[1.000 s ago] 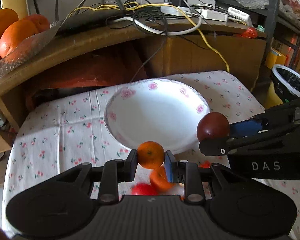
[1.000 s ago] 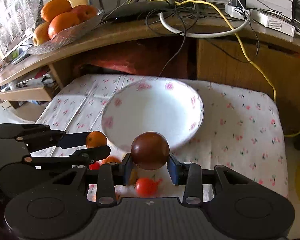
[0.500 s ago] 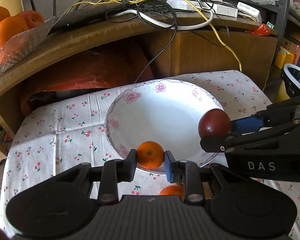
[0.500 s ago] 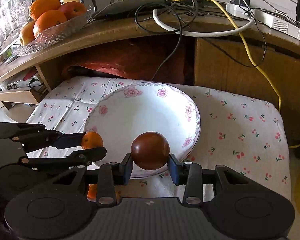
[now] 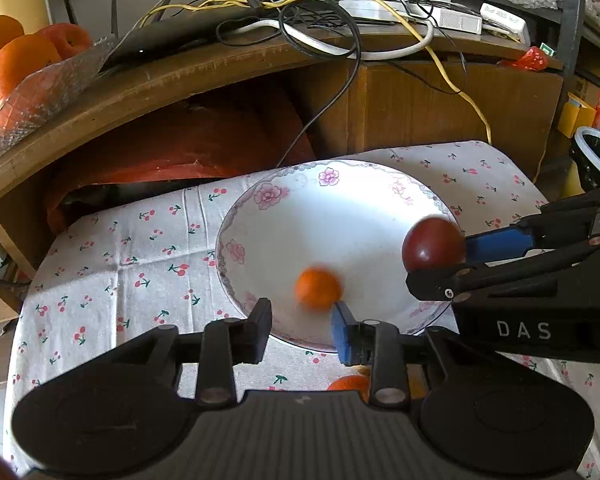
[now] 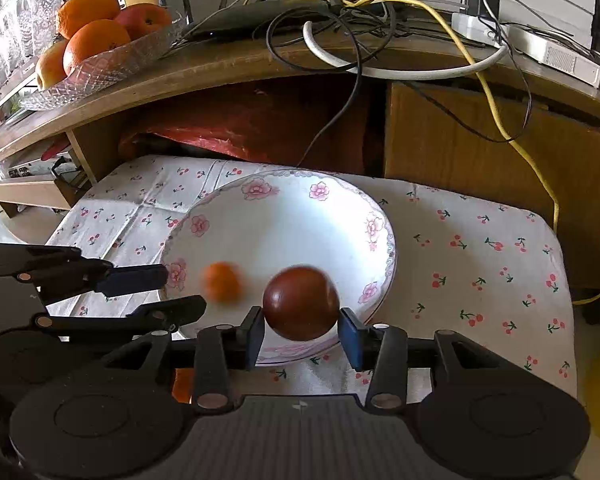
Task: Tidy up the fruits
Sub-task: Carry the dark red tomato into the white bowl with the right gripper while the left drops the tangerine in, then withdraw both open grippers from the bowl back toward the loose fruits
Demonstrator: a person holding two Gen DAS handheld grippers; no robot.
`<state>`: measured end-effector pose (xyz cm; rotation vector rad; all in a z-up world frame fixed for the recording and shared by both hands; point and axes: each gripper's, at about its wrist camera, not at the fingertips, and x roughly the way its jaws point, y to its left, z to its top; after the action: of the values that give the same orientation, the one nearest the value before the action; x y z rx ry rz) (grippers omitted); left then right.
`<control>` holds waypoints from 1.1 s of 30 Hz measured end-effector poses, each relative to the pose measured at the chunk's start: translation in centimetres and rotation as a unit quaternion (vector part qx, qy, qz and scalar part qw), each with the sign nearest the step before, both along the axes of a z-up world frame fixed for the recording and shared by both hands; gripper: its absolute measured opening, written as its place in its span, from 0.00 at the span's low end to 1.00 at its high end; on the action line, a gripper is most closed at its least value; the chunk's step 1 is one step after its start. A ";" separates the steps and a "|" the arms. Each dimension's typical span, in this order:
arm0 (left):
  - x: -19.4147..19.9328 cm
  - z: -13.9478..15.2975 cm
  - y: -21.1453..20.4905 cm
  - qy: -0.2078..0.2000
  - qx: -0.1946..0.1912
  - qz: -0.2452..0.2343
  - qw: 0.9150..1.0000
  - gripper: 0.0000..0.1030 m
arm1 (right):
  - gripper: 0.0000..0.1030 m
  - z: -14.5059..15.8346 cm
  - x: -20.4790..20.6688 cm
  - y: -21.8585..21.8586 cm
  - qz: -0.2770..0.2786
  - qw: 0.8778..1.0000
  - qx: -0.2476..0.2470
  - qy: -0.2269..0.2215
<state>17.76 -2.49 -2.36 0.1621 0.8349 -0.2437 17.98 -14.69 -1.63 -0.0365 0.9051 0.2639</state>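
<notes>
A white flower-rimmed plate [image 5: 340, 166] [image 6: 300, 174] sits on the cherry-print cloth. A small orange [image 5: 318, 288] [image 6: 222, 282], blurred with motion, is over the plate's near side, just beyond my left gripper [image 5: 302, 328] [image 6: 184, 290], whose fingers stand open and empty. My right gripper [image 6: 302, 332] [image 5: 440, 264] is shut on a dark red round fruit [image 6: 300, 304] [image 5: 434, 250] and holds it above the plate's near right rim. Another orange [image 5: 350, 384] lies on the cloth under the left gripper, mostly hidden.
Behind the table, a curved wooden shelf [image 6: 260, 68] carries a glass bowl [image 6: 112, 60] [image 5: 32, 92] of large oranges and an apple, plus tangled cables and a router. A red bag lies under the shelf. A black-lined bin [image 5: 598, 156] stands at the right.
My left gripper has opened and let go of the small orange, which now moves into the plate. Both grippers have moved closer over the plate. The right still holds the dark red fruit.
</notes>
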 end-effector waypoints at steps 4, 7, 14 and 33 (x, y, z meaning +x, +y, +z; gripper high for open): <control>0.1 0.1 0.4 0.003 -0.010 0.007 1.000 0.47 | 0.43 0.2 0.0 -0.3 -0.002 1.000 0.001 -0.005; -0.1 0.2 0.3 -0.002 -0.006 0.004 1.000 0.51 | 0.44 0.4 -0.1 -0.4 -0.004 1.000 -0.002 -0.011; -0.7 0.9 0.6 -0.009 -0.013 -0.001 1.000 0.56 | 0.44 1.2 -0.8 -0.7 -0.001 1.000 0.000 -0.019; -6.5 1.0 2.1 0.026 -0.038 -0.049 0.998 0.58 | 0.44 0.3 -5.6 -1.2 0.045 0.999 -0.024 0.014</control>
<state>11.27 -0.43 -1.35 0.1249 0.8695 -0.3723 12.36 -15.89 -1.30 -0.1186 0.9387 0.3266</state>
